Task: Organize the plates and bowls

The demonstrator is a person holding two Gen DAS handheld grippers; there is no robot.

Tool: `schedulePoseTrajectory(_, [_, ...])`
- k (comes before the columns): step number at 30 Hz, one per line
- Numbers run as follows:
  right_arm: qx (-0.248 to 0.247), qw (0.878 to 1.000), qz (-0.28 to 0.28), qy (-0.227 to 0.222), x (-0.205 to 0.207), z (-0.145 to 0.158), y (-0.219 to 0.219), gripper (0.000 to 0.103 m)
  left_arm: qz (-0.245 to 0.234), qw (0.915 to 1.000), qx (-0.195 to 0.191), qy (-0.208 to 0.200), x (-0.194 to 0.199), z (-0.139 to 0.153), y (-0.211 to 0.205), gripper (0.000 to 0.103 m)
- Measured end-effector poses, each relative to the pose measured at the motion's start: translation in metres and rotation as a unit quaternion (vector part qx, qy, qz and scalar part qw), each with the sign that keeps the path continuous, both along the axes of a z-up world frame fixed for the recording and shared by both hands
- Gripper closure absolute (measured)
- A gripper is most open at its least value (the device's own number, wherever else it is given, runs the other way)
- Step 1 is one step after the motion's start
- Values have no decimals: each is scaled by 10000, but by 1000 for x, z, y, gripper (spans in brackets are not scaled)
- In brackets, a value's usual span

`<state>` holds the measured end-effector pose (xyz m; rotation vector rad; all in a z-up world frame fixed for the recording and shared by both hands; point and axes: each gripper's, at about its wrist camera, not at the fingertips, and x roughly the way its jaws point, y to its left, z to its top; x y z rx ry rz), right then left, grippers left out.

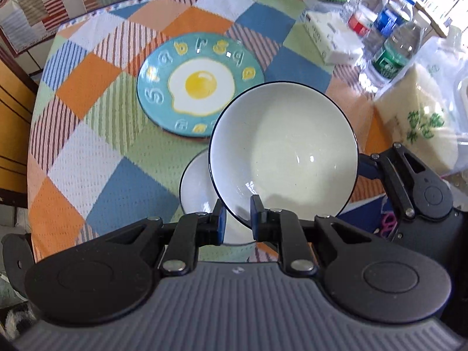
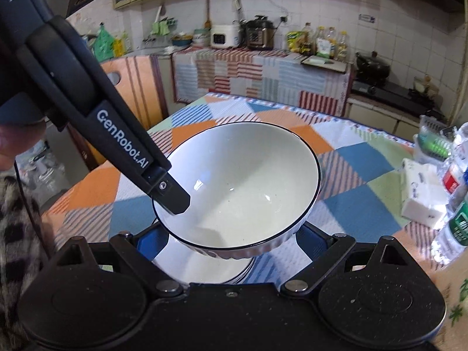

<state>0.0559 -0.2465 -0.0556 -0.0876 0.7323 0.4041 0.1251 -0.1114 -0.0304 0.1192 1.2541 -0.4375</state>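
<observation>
Left fingers (image 1: 238,216) clamped on near rim of white bowl (image 1: 283,149), bowl lifted, tilted. Right fingers (image 2: 231,239) spread wide, bowl between them, pads not clearly touching. Second white dish (image 1: 196,187) just below bowl on checked surface (image 1: 96,152). Egg plate (image 1: 200,83) beyond fingers. Bottles (image 1: 392,55), tissue pack (image 1: 330,38) far right.

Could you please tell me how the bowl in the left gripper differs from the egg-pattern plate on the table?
The bowl is deep, plain white inside with a thin dark rim; the plate is shallow, teal, painted with a fried egg and raised letters. The bowl is tilted, its rim pinched by the left gripper above another white dish; the plate lies flat on the tablecloth. Both are round, glossy and empty.
</observation>
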Motion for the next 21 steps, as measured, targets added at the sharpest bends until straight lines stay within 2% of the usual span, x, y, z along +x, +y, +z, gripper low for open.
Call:
schedulePoseTrajectory(6, [30,9993,316,198,-2,-17,9,7,140,9997,46,214,0,-24,14,88])
schedulePoseTrajectory(11, [-222,9971,661,293,-4,-25,19,8,307,9986,197,375,1,-37,22,88])
schedulePoseTrajectory(21, [-294,9971,613,337,0,-34,23,8,504,9976,137,456,9,-53,26,87])
